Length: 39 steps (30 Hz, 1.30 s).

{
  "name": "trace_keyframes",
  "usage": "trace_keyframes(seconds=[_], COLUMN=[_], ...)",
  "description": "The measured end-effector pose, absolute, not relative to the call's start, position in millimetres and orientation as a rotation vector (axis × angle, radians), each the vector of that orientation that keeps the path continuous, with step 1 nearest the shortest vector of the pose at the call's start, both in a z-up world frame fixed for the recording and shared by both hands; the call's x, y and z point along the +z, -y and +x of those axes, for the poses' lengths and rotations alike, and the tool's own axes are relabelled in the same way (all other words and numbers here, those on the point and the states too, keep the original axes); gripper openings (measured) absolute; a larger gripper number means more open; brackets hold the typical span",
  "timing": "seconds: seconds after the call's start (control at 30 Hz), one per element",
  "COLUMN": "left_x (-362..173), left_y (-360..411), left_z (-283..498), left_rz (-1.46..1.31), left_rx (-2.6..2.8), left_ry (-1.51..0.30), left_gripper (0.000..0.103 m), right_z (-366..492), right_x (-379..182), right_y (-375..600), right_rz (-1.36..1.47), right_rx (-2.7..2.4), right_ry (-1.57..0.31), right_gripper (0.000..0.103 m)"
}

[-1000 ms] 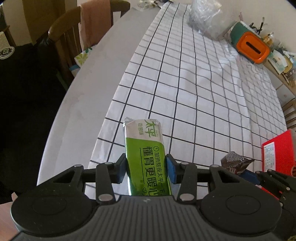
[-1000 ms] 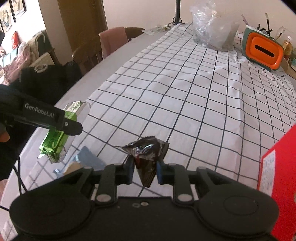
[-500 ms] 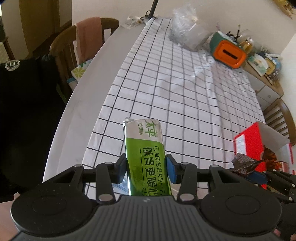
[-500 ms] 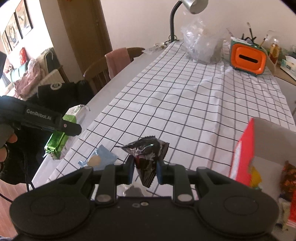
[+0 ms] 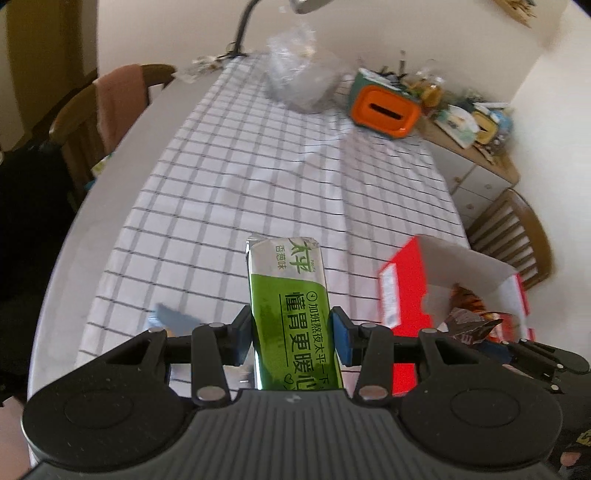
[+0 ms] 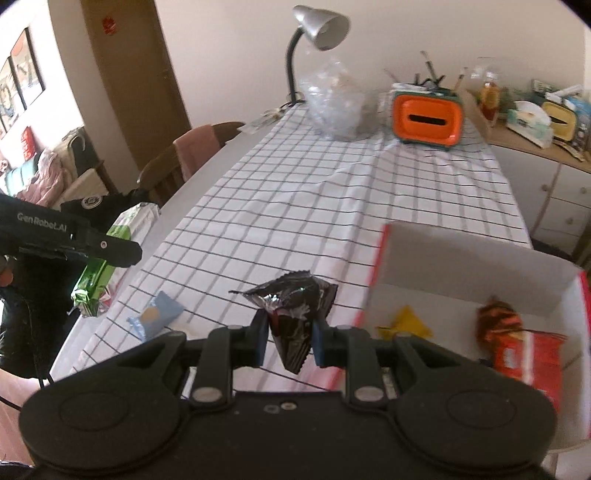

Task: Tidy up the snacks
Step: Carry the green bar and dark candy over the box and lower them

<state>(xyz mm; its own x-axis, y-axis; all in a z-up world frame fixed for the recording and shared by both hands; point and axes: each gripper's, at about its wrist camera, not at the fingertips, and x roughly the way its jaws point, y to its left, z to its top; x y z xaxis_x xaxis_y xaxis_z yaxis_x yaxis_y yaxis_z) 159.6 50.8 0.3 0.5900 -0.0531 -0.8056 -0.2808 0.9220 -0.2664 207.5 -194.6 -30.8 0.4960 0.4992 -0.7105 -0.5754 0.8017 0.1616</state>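
Nearest, the left claw (image 5: 293, 338) is pinching a green snack packet (image 5: 291, 306) across its width, held above the near edge of the tabletop (image 5: 110, 177); the packet's silver-white end points away over the checked cloth (image 5: 258, 177). The right claw (image 6: 290, 341) is pressed together on a dark crumpled wrapper (image 6: 295, 310), held just left of the red box (image 6: 375, 280). Below, a small blue packet (image 6: 157, 317) lies flat on the cloth near its front left corner. The cloth stops short of the tabletop's curved left edge, leaving a bare grey strip alongside.

To the right, the red box stands open at the cloth's near right side, white inside. It holds a yellow packet (image 6: 406, 325) near its left wall and an orange packet (image 6: 517, 339) toward the right, apart from each other.

Beyond, the middle of the cloth lies open. At the far end stand a clear plastic bag (image 6: 332, 107), an orange container with a slot (image 6: 426, 118) and a desk lamp (image 6: 317, 26). Chairs stand off the left side; a cluttered cabinet (image 6: 546, 184) sits at far right.
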Motion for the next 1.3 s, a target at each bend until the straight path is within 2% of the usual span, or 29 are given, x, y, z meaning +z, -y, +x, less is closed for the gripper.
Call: trace_keyframes(seconds=[0.3, 0.63, 1.3], left_x=[1, -24, -109], left_y=[39, 135, 195], left_z=[203, 259, 333], left_rz=[-0.33, -0.228, -0.066], left_rx=[0.034, -0.08, -0.071], left_ry=[-0.946, -1.008, -1.194], left_gripper=[0.043, 0.043, 0.043], right_z=[230, 258, 273], right_x=[-38, -62, -87], right_y=[278, 352, 378], right_rz=[-0.072, -0.062, -0.113], right_rx=[0.552, 0.439, 0.435], right_ry=[-0.827, -0.871, -0.941], right_gripper=[0.023, 0.023, 0.023])
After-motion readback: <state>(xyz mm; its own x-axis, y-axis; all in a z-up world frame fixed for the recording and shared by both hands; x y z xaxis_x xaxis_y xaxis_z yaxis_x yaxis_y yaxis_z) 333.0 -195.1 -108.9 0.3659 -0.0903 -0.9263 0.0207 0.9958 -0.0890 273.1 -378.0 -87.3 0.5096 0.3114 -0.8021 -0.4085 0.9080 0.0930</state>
